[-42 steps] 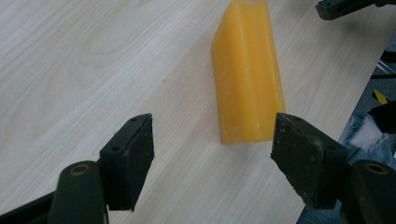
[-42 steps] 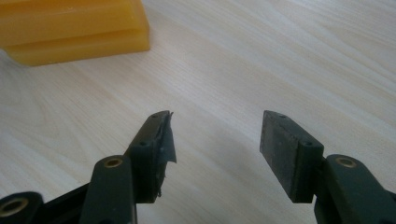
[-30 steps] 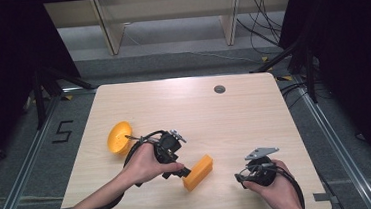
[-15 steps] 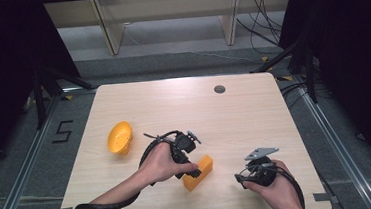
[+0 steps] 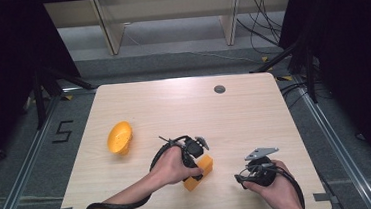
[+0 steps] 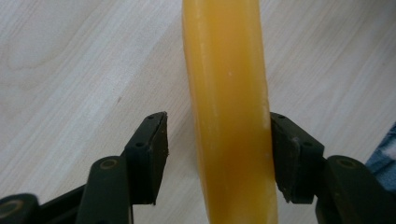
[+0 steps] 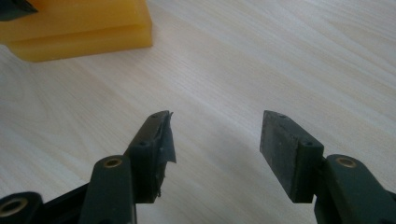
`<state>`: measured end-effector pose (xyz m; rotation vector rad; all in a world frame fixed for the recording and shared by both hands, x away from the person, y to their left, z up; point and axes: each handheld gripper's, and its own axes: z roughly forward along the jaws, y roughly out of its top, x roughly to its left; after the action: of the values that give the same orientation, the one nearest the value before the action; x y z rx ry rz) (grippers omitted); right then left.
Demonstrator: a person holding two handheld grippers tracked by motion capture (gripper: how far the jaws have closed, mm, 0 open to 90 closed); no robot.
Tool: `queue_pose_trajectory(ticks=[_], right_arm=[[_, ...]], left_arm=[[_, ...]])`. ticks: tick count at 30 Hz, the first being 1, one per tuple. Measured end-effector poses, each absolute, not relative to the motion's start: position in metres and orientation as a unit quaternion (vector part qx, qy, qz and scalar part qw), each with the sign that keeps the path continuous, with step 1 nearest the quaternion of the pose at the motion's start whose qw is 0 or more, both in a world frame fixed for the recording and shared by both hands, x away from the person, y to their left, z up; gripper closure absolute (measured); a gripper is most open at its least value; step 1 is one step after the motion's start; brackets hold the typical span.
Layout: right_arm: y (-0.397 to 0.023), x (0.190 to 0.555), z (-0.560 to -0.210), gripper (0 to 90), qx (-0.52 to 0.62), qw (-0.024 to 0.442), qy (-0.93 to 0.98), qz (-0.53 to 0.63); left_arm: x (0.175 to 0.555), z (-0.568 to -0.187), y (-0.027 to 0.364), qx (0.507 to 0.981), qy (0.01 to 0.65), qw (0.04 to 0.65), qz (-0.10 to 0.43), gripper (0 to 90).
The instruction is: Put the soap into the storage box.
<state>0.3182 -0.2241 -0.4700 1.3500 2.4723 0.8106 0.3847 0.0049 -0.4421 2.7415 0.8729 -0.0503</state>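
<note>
Here the left gripper point(image 6: 212, 154) straddles the orange block point(image 6: 229, 112), jaws wide, long axis running between them; the right gripper point(image 7: 215, 140) gapes empty, nearer right.

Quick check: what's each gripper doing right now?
Left gripper: open, jaws astride the orange block, one pad touching, not clamped.
Right gripper: open, holding nothing, over bare table.

The table point(image 5: 254, 114) is pale wood with fine matt grain, the orange block point(image 6: 229, 112) on it looks like smooth, slightly waxy plastic, and the black pads point(image 7: 280, 149) over the table look matt and rubbery.
</note>
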Motion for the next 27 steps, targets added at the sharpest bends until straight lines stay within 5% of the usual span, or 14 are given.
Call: queue_pose_trajectory(ticks=[9,27], right_arm=[[-0.224,0.318,-0.470,43.8,0.458,0.104,0.839,0.275],[-0.224,0.318,-0.471,43.7,0.455,0.103,0.841,0.275]], left_arm=[[0.384,-0.447,-0.003,0.946,0.304,0.104,-0.029,55.3],[0.385,-0.447,0.006,0.945,0.307,0.106,-0.024,60.7]])
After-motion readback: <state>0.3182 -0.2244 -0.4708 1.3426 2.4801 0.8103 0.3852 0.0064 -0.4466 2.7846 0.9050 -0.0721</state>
